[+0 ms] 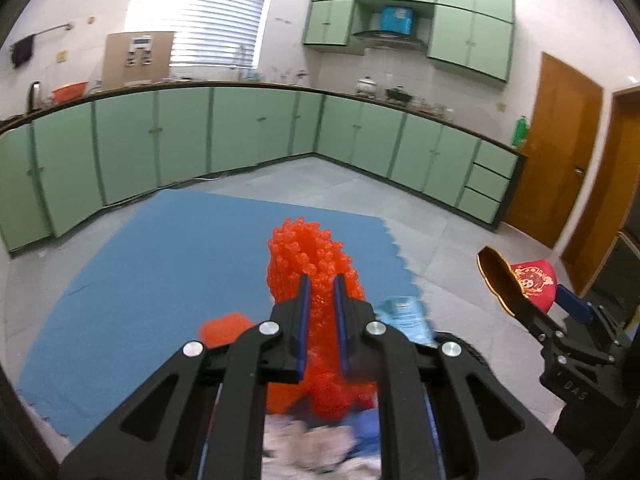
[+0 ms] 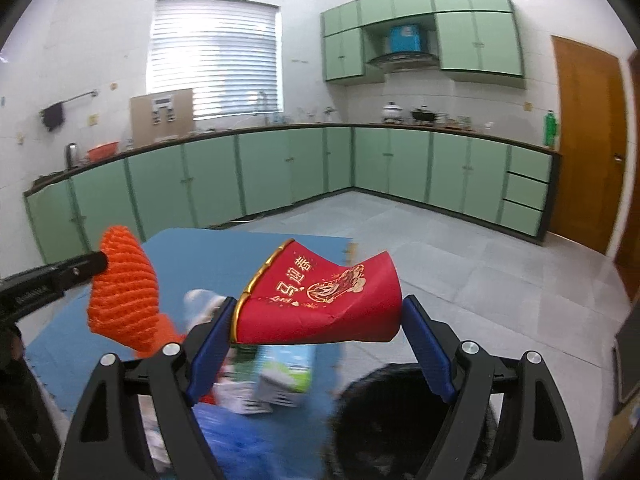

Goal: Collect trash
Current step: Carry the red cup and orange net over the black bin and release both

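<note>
The left gripper (image 1: 320,280) has its jaws nearly together, pinching an orange foam net (image 1: 310,256) held up above the blue mat (image 1: 160,248). The right gripper (image 2: 316,312) stands wide, clamping a bent red envelope (image 2: 320,300) across its width, above a black bin (image 2: 400,408).

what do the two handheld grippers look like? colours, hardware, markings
Both match. Left gripper and right gripper: matte black linkage bodies with cut-out slots, round silver pivot bolts, and blue pads lining the fingers. Faint embossed lettering on the right gripper's body in the left wrist view. No cables or sleeves visible.
</note>
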Demonstrator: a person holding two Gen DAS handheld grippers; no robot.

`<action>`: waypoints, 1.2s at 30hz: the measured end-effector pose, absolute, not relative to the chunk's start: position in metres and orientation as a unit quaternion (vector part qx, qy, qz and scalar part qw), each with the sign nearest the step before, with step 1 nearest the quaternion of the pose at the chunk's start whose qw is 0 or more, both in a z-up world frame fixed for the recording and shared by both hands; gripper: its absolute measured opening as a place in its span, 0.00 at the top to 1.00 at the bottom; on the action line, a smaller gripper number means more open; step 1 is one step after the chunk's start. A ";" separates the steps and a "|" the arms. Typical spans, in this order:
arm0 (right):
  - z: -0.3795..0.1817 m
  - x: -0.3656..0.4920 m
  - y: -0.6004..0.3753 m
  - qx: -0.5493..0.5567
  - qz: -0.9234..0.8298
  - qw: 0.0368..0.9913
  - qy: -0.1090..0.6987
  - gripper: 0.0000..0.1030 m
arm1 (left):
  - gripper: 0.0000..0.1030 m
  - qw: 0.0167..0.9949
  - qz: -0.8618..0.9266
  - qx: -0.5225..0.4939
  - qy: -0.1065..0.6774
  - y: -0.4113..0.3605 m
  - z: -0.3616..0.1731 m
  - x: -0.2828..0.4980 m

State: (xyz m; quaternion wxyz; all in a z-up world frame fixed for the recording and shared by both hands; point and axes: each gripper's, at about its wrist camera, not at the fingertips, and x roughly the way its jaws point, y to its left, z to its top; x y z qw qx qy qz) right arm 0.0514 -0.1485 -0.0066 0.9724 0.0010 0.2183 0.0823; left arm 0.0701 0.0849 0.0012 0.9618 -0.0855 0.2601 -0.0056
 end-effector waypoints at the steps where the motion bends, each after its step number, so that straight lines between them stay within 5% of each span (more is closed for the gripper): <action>1: -0.008 0.051 -0.155 0.002 0.072 0.973 0.219 0.22 | 0.90 0.962 -0.018 -0.085 0.261 0.075 0.001 0.075; 27: -0.115 0.098 -0.312 0.051 -0.045 0.940 0.335 0.21 | 0.87 0.905 -0.196 -0.038 0.376 -0.140 -0.125 0.198; 29: -0.123 0.102 -0.316 0.051 -0.050 0.936 0.344 0.21 | 0.78 0.904 -0.190 -0.042 0.381 -0.137 -0.130 0.202; 31: -0.126 0.106 -0.321 0.055 -0.049 0.934 0.350 0.15 | 0.52 0.905 -0.187 -0.049 0.380 -0.137 -0.130 0.202; 36: -0.117 0.105 -0.322 0.076 -0.051 0.934 0.346 0.09 | 0.26 0.912 -0.178 -0.063 0.363 -0.122 -0.115 0.191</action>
